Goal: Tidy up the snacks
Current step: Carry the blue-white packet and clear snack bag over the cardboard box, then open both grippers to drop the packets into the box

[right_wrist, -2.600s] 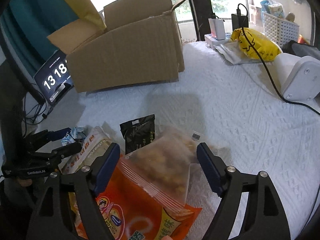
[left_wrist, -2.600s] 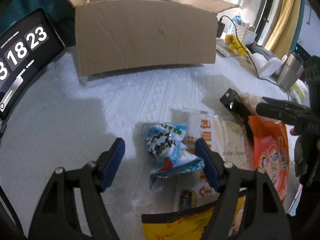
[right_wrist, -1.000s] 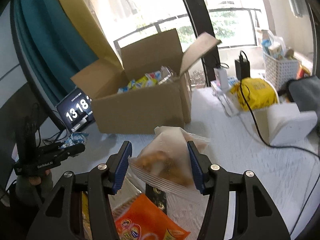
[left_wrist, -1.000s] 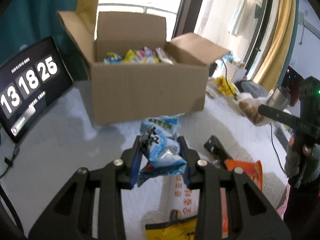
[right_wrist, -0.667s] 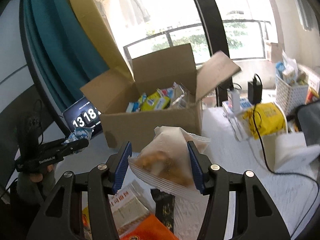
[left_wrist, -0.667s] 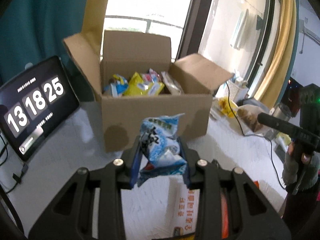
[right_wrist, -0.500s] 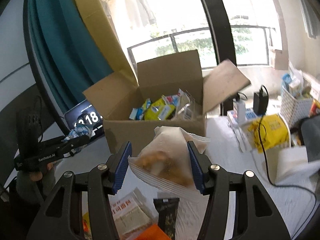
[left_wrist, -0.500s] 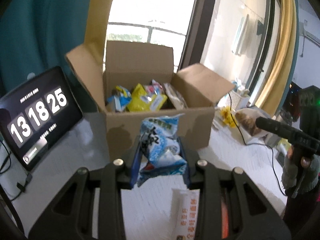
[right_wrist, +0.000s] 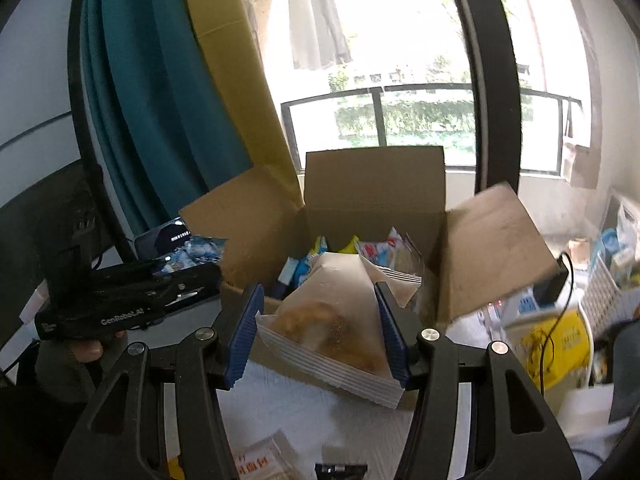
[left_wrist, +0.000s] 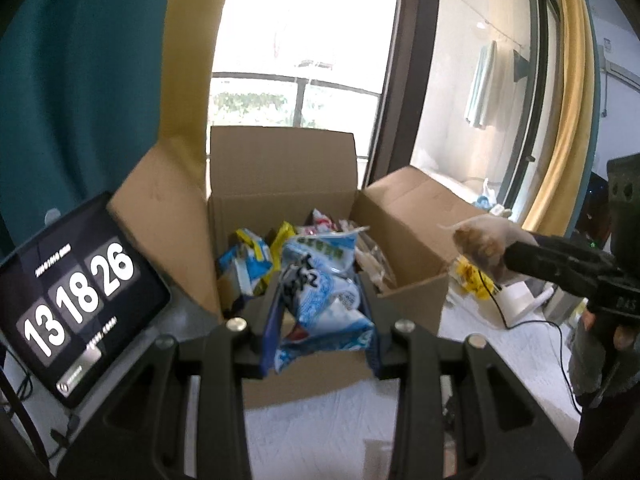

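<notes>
One open box [left_wrist: 280,168] on table, several snacks inside. Left gripper [left_wrist: 320,320] jaws clamped on one blue packet [left_wrist: 320,300], right gripper [right_wrist: 320,332] on one clear bag [right_wrist: 332,328]; both above box's near edge.

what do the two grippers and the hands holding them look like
Both are matte black handheld tools. The left gripper and right gripper have angular black arms with triangular cutouts, silver round bolts at the joints and ribbed blue pads on the fingers. White "GenRobot.AI" lettering marks the left one's body. The hands appear to wear grey gloves with bare fingertips; no cables show.
</notes>
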A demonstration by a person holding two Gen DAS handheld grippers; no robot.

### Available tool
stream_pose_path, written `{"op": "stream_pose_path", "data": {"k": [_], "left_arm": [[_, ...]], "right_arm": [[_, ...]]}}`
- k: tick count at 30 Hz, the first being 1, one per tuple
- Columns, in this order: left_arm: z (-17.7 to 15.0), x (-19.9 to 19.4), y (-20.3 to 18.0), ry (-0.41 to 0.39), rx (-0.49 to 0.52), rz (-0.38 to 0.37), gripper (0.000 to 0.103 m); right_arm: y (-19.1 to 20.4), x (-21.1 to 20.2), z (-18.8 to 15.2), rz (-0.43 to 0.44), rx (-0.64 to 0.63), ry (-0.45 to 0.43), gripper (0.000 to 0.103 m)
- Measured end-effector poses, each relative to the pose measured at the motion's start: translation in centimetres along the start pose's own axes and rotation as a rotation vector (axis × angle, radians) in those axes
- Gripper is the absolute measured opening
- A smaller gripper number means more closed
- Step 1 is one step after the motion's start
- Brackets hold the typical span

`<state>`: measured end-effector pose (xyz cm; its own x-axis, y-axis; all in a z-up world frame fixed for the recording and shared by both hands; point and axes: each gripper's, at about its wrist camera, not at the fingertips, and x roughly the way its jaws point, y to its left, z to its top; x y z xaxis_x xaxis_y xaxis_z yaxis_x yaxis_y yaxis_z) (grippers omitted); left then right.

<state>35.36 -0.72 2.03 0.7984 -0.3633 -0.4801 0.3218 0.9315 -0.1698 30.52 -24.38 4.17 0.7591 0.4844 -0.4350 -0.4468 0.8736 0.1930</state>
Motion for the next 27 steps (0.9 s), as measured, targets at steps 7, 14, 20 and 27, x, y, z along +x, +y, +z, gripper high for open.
{"op": "stream_pose_path", "data": {"k": [7, 14, 20, 27], "left_arm": [[1.6, 3.5, 1.0, -0.012, 0.021, 0.044, 0.036], [2.6, 6.3, 2.5, 0.000, -0.006, 0.068, 0.052], [3.6, 4.7, 3.3, -0.059, -0.017, 0.095, 0.074], [4.8, 1.8, 5.6, -0.132, -0.066, 0.156, 0.074]], "right_arm": [[-0.5, 1.6, 1.6, 0.001, -0.013, -0.012, 0.058], [-0.9, 3.7, 2.8, -0.017, -0.033, -0.003, 0.058], [-0.9, 6.2, 3.5, -0.010, -0.028, 0.000, 0.058], [-0.2, 9.7, 3.7, 0.001, -0.018, 0.031, 0.059]]}}
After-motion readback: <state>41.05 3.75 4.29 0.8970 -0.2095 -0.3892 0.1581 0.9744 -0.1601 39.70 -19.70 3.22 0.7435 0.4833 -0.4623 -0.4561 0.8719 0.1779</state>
